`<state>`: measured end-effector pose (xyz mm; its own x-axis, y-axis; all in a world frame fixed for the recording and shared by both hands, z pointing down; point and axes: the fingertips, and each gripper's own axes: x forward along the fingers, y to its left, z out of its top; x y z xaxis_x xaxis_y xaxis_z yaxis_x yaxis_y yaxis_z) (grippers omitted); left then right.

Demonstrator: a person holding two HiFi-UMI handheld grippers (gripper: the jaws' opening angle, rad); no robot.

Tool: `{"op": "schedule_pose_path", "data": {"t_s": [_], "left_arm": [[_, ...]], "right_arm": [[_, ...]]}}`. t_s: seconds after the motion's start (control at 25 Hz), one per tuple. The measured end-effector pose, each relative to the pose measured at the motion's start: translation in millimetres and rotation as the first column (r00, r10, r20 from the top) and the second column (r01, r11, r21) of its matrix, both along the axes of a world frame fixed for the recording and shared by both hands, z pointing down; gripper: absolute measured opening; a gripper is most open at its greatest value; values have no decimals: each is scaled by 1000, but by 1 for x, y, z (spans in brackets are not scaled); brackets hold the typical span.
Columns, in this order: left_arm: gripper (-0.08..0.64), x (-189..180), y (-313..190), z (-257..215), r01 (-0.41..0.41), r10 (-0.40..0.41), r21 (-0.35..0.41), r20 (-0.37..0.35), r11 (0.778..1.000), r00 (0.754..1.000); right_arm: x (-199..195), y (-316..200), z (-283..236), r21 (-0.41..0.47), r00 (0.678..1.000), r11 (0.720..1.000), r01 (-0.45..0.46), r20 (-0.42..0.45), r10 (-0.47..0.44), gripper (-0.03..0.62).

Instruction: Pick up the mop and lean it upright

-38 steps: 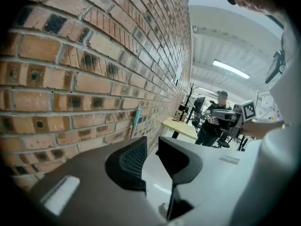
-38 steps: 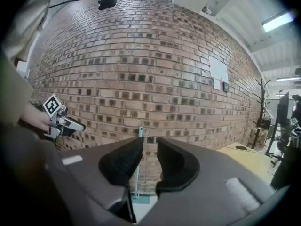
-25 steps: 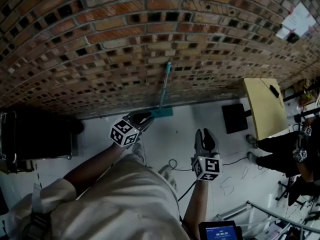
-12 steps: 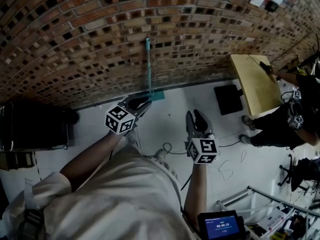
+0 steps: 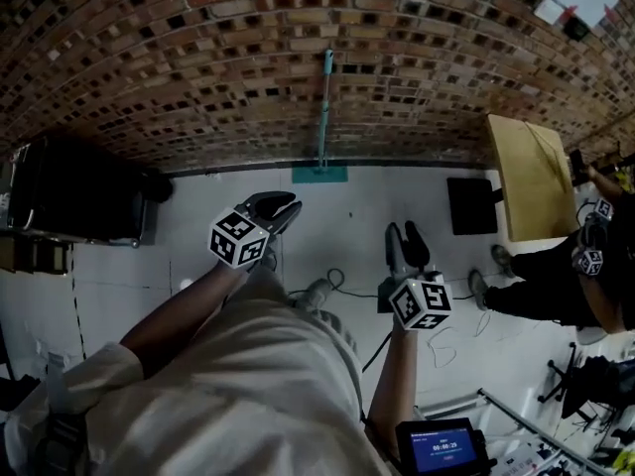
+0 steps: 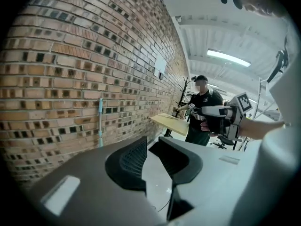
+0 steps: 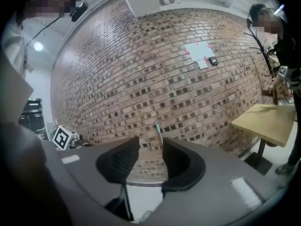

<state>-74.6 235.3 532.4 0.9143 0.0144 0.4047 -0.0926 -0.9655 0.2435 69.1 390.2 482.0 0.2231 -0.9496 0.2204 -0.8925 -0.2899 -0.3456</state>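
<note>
1. Mop (image 5: 323,117) stands upright. Its teal handle leans on the brick wall (image 5: 179,67) and its flat teal head sits on the floor (image 5: 357,221), right at the base of the wall.
2. Both gripper views agree. The left gripper view shows the mop (image 6: 100,121) as a thin pole against the bricks. The right gripper view shows only the top of the handle, against the wall far off.
3. Left gripper (image 5: 283,206): the jaws are slightly apart with nothing between them. It hangs over the floor, well apart from the mop.
4. Right gripper (image 5: 405,234): the jaws are opening and nothing is between them. The handle only shows through the gap from far away and is not touched.
5. Done, as we read it: the pick-up and the leaning. The mop rests on the wall by itself, with neither gripper on it.
6. Left to do, in our judgement: little or nothing. At most we would check that the mop holds its lean. The head lies flat on the floor and the handle stands steep, so it looks stable to us.
7. Other things in view:
   - A yellow desk (image 5: 531,181) stands to the right, with another person (image 5: 551,281) beside it.
   - A cable (image 5: 337,286) lies on the floor near our feet.
   - A dark case (image 5: 79,201) sits at the left by the wall.
   - None of these touch the mop.
</note>
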Motion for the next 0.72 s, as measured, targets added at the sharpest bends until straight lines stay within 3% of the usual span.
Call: {"op": "schedule_pose_path", "data": {"t_s": [0.16, 0.36, 0.68, 0.72], "left_arm": [[97, -31, -3, 7, 74, -74, 1, 28, 997, 997], [97, -60, -15, 13, 135, -134, -3, 42, 991, 990], [97, -77, -46, 31, 101, -100, -12, 64, 995, 993], [97, -79, -52, 30, 98, -97, -8, 64, 995, 993]], "right_arm": [[-9, 2, 20, -17, 997, 999, 35, 66, -34, 155], [-24, 2, 45, -104, 997, 992, 70, 53, -65, 158], [-34, 7, 71, -205, 1000, 979, -1, -6, 0, 181], [-36, 7, 71, -214, 1000, 977, -8, -29, 2, 136]]}}
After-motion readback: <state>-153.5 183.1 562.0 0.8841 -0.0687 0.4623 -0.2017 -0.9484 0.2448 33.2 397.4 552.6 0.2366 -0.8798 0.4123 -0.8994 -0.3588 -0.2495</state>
